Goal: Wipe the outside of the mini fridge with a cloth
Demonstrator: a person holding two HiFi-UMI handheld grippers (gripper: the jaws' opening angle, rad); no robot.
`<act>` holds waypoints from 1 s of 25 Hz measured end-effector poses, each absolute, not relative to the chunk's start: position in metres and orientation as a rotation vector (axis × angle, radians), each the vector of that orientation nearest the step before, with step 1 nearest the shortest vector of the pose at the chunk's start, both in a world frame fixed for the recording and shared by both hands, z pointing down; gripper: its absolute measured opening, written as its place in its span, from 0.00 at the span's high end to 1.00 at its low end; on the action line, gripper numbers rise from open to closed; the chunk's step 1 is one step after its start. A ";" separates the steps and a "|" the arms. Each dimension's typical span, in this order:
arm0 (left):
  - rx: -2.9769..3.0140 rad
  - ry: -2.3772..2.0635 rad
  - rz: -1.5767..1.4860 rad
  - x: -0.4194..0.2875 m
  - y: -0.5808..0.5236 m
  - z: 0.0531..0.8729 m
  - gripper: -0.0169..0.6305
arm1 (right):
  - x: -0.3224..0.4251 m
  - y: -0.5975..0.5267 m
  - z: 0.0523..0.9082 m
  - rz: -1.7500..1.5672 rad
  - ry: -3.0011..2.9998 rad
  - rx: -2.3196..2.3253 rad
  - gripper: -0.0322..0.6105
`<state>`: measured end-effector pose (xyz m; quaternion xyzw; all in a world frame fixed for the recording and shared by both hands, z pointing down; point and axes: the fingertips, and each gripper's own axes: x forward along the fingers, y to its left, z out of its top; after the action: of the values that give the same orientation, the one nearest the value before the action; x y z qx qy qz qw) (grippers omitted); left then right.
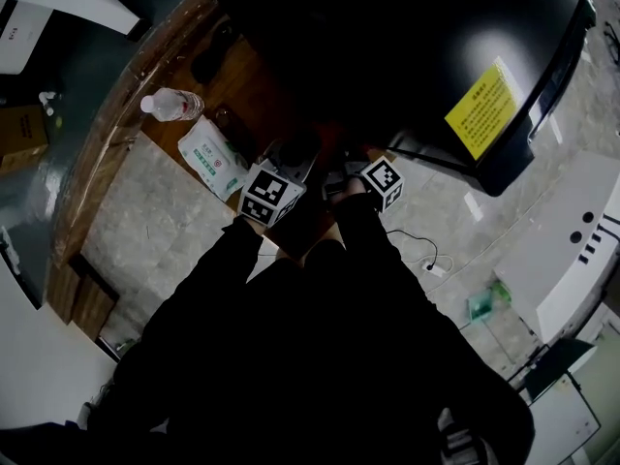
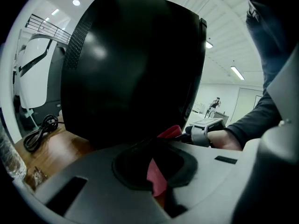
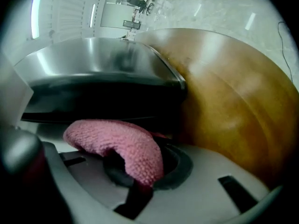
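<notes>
The left gripper (image 2: 156, 180) and right gripper (image 3: 138, 185) clench their fingers on the pink cloth (image 3: 122, 146) beside the mini fridge (image 2: 133, 69); that thin pinch may slip mid-wipe.

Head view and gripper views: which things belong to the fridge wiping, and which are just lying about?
Job: mini fridge; pink cloth; left hand-held gripper and right hand-held gripper, both shut on it.
Lying about: water bottle; green-and-white packet; coiled black cable.
</notes>
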<state>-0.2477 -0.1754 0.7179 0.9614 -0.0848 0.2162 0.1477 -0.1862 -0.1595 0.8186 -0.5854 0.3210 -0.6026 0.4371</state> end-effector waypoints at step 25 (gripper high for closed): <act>3.034 -0.787 0.034 -0.382 -0.317 0.391 0.96 | -0.307 -0.333 0.430 -1.080 1.601 -1.169 0.90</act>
<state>-0.3821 -0.3170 0.3912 0.9679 -0.2512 0.0109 0.0036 -0.3071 -0.3331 0.4296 -0.4680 0.6412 -0.4325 0.4276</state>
